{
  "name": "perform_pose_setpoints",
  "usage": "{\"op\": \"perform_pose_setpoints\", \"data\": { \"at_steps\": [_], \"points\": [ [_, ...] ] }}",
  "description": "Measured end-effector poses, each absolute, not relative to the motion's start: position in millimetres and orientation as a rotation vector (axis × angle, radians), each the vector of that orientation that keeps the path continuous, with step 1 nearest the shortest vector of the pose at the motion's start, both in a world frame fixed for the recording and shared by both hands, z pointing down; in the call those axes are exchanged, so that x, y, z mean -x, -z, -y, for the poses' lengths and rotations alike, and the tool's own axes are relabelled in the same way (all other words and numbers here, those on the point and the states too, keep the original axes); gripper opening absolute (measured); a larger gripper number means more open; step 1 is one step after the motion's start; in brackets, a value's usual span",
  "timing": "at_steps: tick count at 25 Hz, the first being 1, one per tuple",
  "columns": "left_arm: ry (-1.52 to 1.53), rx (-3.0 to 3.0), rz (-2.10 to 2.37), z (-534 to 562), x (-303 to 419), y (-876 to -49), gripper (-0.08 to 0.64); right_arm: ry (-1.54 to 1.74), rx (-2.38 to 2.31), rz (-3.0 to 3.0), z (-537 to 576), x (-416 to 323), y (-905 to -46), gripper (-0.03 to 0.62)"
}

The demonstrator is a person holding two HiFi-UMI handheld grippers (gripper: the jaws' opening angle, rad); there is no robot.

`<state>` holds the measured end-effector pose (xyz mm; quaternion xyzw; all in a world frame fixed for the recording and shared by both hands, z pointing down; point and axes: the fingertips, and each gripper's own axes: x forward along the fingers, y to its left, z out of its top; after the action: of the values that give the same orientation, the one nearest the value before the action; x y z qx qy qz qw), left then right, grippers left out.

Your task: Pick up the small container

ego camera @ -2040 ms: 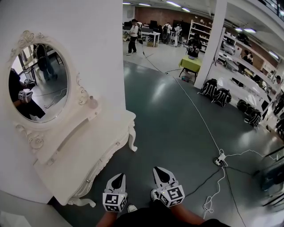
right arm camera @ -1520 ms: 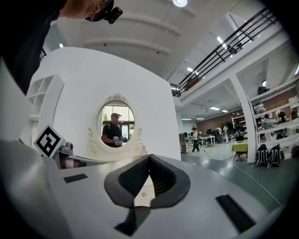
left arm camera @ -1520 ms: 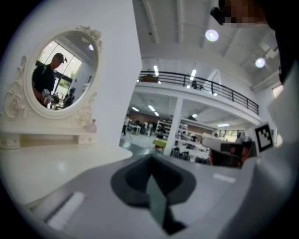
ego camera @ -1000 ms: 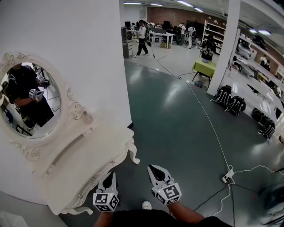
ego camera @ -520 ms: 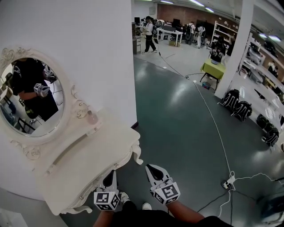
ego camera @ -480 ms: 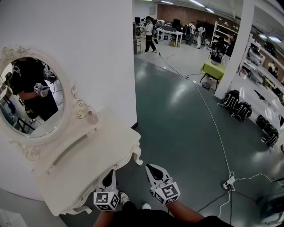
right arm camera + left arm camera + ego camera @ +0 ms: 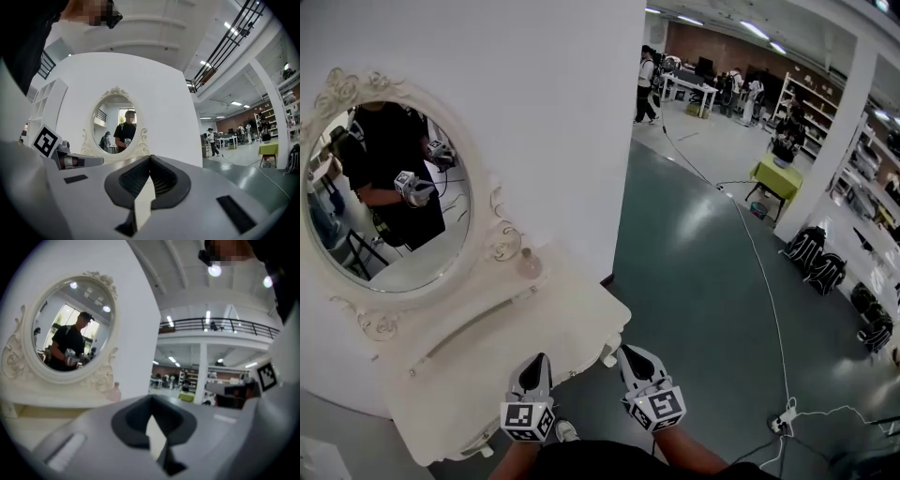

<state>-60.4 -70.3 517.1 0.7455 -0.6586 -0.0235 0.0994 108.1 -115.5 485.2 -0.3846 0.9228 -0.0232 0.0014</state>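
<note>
Beyond the clenched, empty left claw (image 7: 536, 361) and right claw (image 7: 629, 354) stands the small container (image 7: 528, 263): approach stage; reach, then open.

White carved table (image 7: 546, 349) with an oval mirror (image 7: 394, 192), set against a white wall on a dark grey-green floor (image 7: 694, 281).

A raised ledge (image 7: 487, 306) is built along the back of the table top, under the mirror. A small container (image 7: 529, 263), pale pink and round-bodied, is stood upright at the ledge's right end, just beside the mirror's scrolled frame. On the floor, a long light cable (image 7: 759, 272) is laid out into the room and ends near a white power strip (image 7: 784, 424) with looped cords. Dark backpacks (image 7: 816, 261) are set on the floor beside a white pillar (image 7: 834, 141).
</note>
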Motion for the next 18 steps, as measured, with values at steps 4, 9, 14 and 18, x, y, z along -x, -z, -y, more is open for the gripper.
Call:
{"op": "perform_pose_setpoints", "data": {
  "at_steps": [4, 9, 14, 18],
  "points": [
    [0.144, -2.181, 1.911, 78.4, 85.3, -515.3, 0.006, 0.055, 1.239, -2.891, 139.4, -85.7, -486.0, 0.006],
    [0.084, -2.225, 1.915, 87.9, 108.0, -515.6, 0.008, 0.037, 1.24, -2.892, 160.4, -56.2, -481.0, 0.006],
    [0.098, -2.232, 1.92, 95.3, 131.1, -511.6, 0.006, 0.015, 1.27, -2.875, 176.0, -42.5, -473.2, 0.006],
    [0.079, -2.226, 1.933, 106.8, 143.9, -514.8, 0.006, 0.003, 1.233, -2.903, 187.0, -28.0, -472.2, 0.006]
  ]
}}
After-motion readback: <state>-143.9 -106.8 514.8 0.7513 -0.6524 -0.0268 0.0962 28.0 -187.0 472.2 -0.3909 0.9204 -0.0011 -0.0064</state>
